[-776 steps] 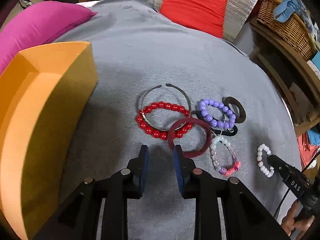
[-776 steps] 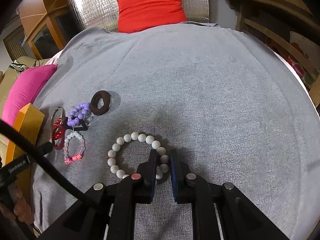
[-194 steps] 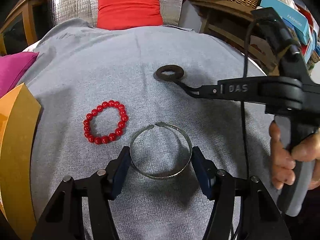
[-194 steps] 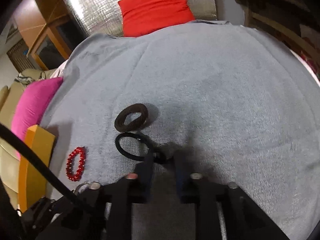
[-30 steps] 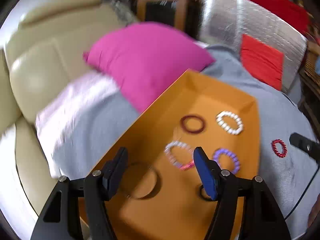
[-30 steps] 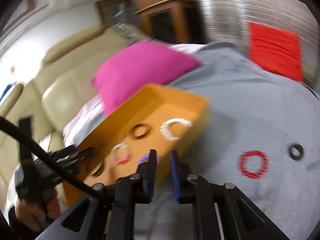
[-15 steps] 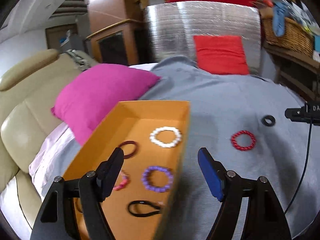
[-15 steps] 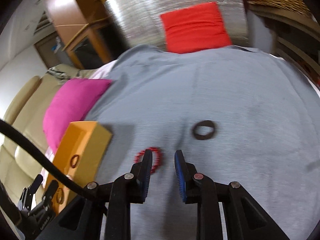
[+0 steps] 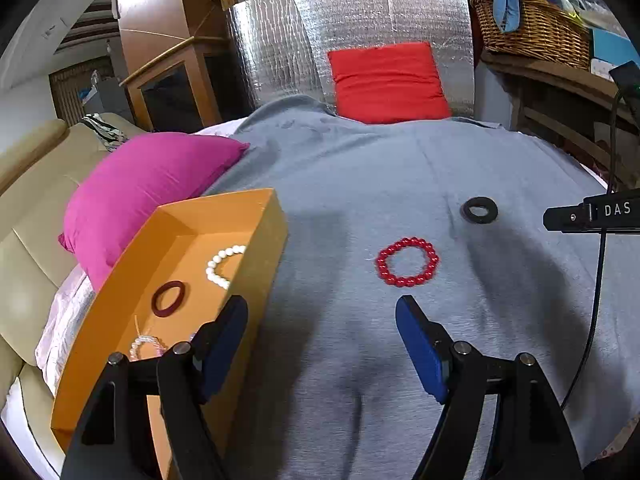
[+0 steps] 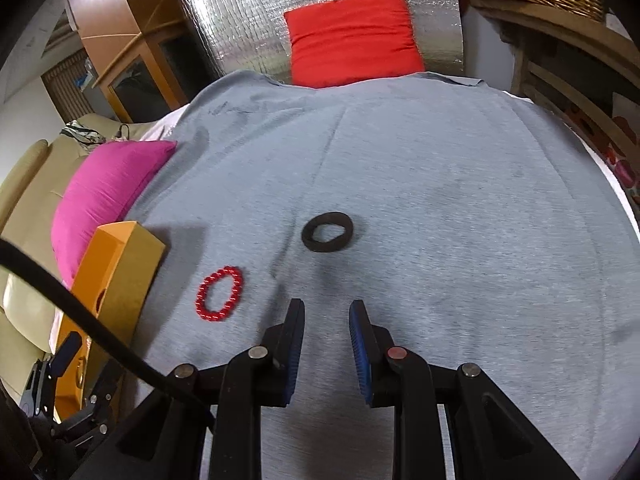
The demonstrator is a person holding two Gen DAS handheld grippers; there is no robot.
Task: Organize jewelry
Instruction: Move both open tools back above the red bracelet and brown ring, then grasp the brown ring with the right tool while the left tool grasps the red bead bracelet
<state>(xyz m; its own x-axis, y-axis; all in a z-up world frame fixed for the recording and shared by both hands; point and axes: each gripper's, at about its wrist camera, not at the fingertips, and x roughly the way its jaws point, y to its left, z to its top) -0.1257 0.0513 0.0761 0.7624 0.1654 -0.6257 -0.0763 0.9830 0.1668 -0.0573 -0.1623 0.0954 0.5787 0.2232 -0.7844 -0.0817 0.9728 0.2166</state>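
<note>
A red bead bracelet [image 9: 407, 262] lies on the grey cloth, just ahead of my open, empty left gripper [image 9: 322, 322]. A dark ring band [image 9: 479, 209] lies beyond it to the right. The orange box [image 9: 256, 240] at the left holds a white bead bracelet [image 9: 223, 263], a maroon bangle [image 9: 168, 298] and a clear bead bracelet [image 9: 146, 345]. In the right wrist view my right gripper [image 10: 326, 314] is open and empty, short of the dark ring band [image 10: 327, 232], with the red bracelet [image 10: 219, 288] to its left and the orange box [image 10: 124, 264] beyond that.
A pink cushion [image 9: 148, 184] lies behind the box, on a beige sofa [image 9: 28, 216]. A red cushion [image 9: 386, 82] leans on a silver panel at the back. A wicker basket [image 9: 532, 30] sits on wooden shelving at the right. The right gripper's body [image 9: 592, 214] reaches in from the right.
My left gripper has swung from over the box to the cloth, facing the red bracelet. My right gripper has opened wider and moved closer to the dark ring band.
</note>
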